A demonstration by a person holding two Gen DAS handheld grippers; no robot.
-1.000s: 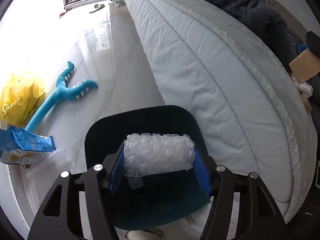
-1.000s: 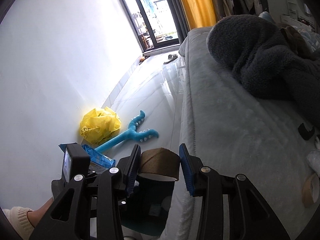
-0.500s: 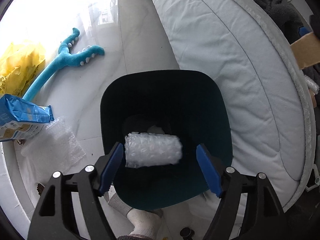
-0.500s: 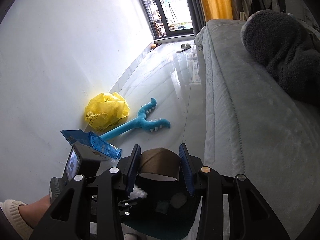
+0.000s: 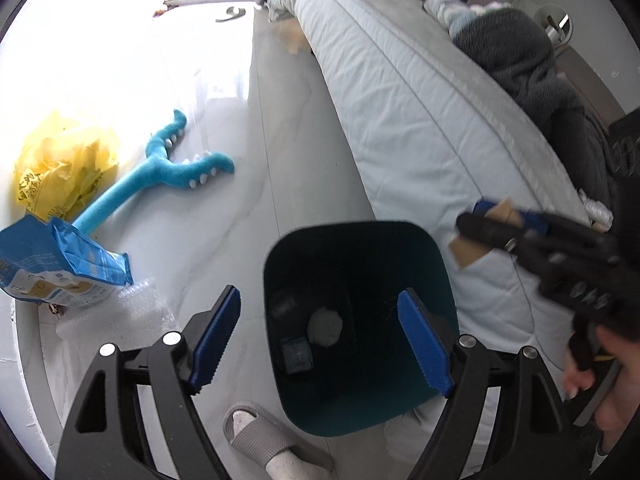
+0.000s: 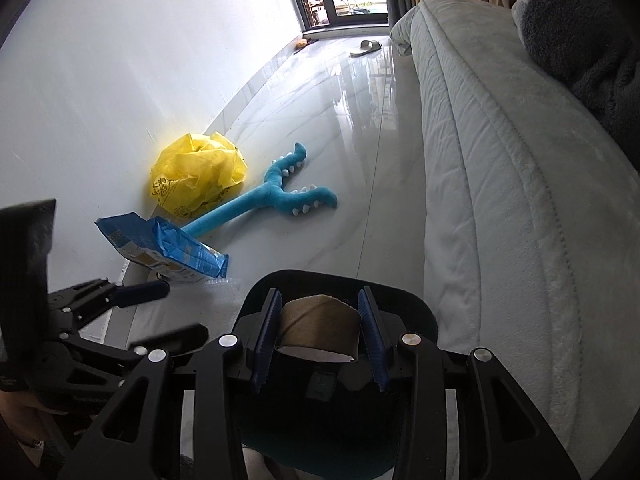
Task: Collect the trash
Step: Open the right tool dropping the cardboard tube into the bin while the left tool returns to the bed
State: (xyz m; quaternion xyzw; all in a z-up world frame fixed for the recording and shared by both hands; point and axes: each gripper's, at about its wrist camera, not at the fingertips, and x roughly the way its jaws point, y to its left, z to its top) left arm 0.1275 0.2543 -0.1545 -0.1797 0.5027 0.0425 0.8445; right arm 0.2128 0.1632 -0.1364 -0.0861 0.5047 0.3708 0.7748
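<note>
the left gripper (image 5: 320, 340) hangs spread and empty over the bin (image 5: 440, 264); the right gripper (image 6: 320, 334) pinches a cardboard roll (image 6: 320, 320), which probably needs releasing over the bin.

bin (image 5: 442, 280) beside bed (image 5: 420, 112), toy (image 5: 168, 172) and bags (image 5: 60, 168) left on floor (image 5: 280, 128)

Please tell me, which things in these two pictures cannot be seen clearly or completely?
- Contents of the trash bin, left wrist view: too dark to identify.
- Cardboard roll in the right hand-held gripper, right wrist view: its ends hidden by the pads.
- Blue package, left wrist view: cut off by the image edge.
- Print on the yellow bag: too small.
</note>
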